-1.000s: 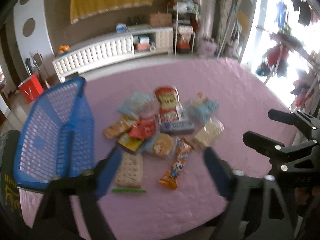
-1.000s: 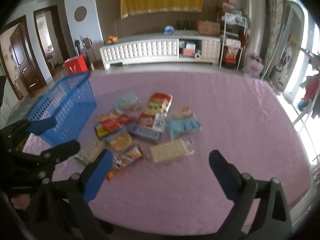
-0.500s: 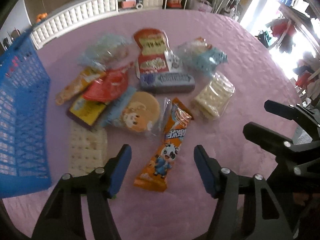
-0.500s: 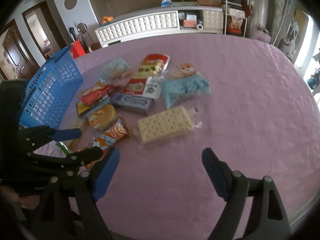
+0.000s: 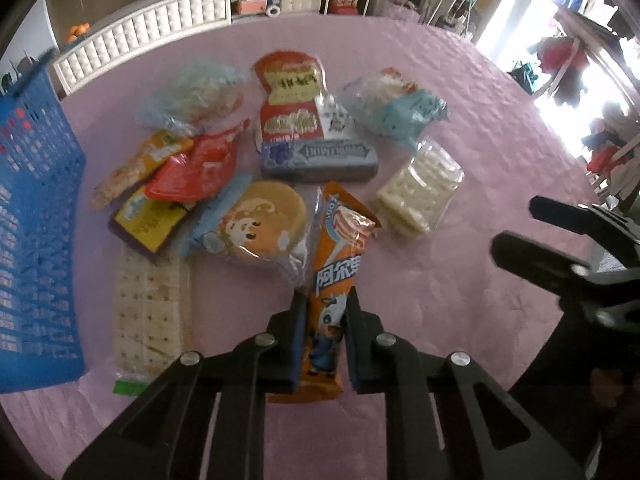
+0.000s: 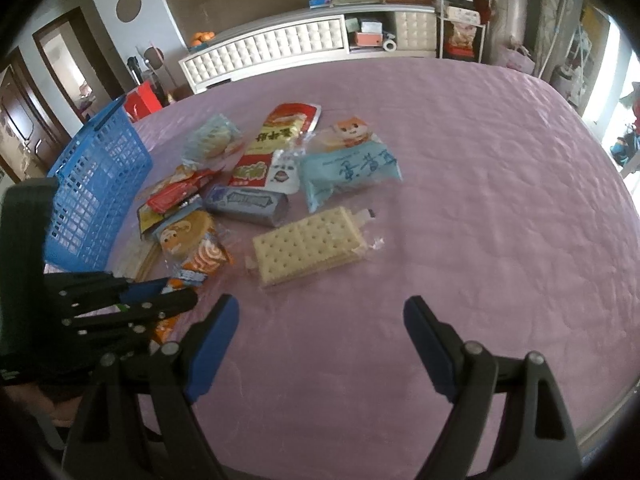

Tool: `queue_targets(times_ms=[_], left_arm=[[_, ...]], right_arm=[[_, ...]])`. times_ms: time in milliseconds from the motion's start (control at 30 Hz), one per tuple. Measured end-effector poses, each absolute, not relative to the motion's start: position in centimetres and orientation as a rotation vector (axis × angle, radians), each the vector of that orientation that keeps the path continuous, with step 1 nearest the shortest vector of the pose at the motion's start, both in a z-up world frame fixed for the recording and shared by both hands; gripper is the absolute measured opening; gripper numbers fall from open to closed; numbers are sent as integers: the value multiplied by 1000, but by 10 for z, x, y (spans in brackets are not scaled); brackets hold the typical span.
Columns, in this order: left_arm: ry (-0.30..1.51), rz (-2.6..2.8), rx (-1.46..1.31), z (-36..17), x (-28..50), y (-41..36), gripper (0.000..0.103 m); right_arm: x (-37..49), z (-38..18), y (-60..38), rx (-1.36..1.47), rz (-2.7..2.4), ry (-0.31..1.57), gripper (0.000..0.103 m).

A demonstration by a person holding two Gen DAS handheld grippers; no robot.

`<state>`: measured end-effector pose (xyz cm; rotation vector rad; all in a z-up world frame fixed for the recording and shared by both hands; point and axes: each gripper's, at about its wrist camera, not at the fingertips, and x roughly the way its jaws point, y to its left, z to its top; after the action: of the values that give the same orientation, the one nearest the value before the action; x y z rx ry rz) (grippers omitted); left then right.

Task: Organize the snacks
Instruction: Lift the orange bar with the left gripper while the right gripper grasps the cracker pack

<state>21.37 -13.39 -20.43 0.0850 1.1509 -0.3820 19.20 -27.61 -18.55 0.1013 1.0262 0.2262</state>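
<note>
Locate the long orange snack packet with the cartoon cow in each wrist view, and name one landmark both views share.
Left wrist view: the orange snack packet runs up from bottom centre, with the left hand-held gripper closing its jaws on the packet's lower half.
Right wrist view: the packet lies at lower left, its near end hidden behind that hand-held gripper.
Shared landmark: the blue basket, left of the snack pile in both.

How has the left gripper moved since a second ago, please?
Yes: the left gripper dropped toward the purple tablecloth and is closing on the orange snack bar.
</note>
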Motion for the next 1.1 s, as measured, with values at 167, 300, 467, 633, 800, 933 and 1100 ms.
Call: queue_targets(times_ms=[167,300,467,633,800,933,1100], left_arm=[[1088,-357,35,-181,208,-120,14],[1058,-331,15,-173,207,-113,14],[1033,-327,13,-169,207,-112,14],[1025,-353,-6,-173,211,-116,14],[1029,-378,-10,-180,216,-124,14],[1034,-391,-8,-184,216,-128,14],[1037,-390,-19,-186,214,-124,14]], right_arm=[[203,-181,-272,87,266,1024,88],[217,-183,-266,39,256,1026,98],[233,-197,-255,-58,276,1083,103],[252,-215,-247,-106,319,1145,103],[269,-230,-244,-110,352,1197,103],[272,-235,-237,-133,387,1195,103],[267,-234,-235,-149,406,1163,99]])
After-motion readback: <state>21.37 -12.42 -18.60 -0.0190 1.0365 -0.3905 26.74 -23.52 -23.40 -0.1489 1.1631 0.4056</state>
